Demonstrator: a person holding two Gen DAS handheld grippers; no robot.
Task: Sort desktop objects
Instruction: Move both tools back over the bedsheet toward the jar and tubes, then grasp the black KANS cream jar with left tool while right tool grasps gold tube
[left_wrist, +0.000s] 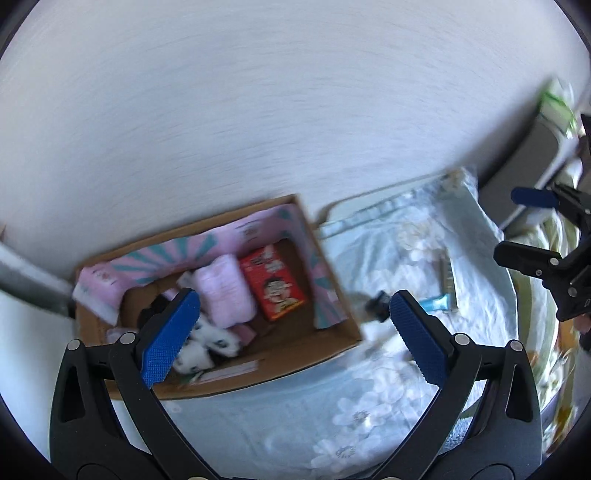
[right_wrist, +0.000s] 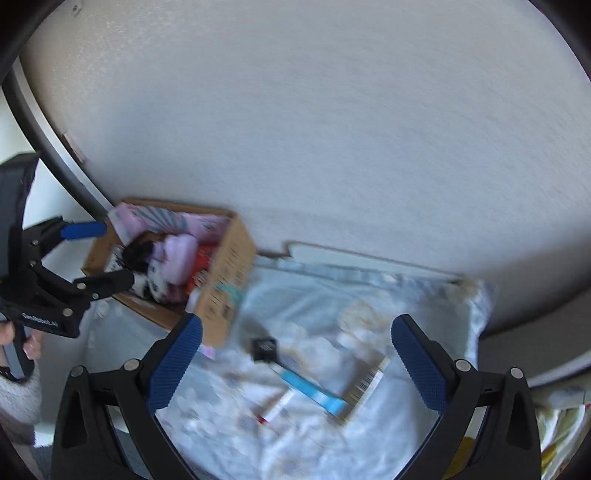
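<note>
Jaws of the left gripper (left_wrist: 291, 332) stand wide apart and hold nothing; jaws of the right gripper (right_wrist: 295, 363) likewise stand wide apart and empty.

Risks, as judged. Both views are smeared, so any approach made now may miss the small items. The loose items rest on a rumpled floral cloth (right_wrist: 369, 435); jaws closing low could pinch cloth along with an item and drag the rest. The cardboard box (left_wrist: 332, 254) is already crowded, so a careless drop could land on its rim and fall outside.

Positions. The box lies between and beyond the left jaws, nearer the left one, holding a red carton (left_wrist: 273, 282) and a pink pack (left_wrist: 225, 291). A small black object (right_wrist: 264, 347), a blue tube (right_wrist: 314, 393) and a flat barcoded pack (right_wrist: 365, 384) lie between the right jaws, just ahead of them.
</note>
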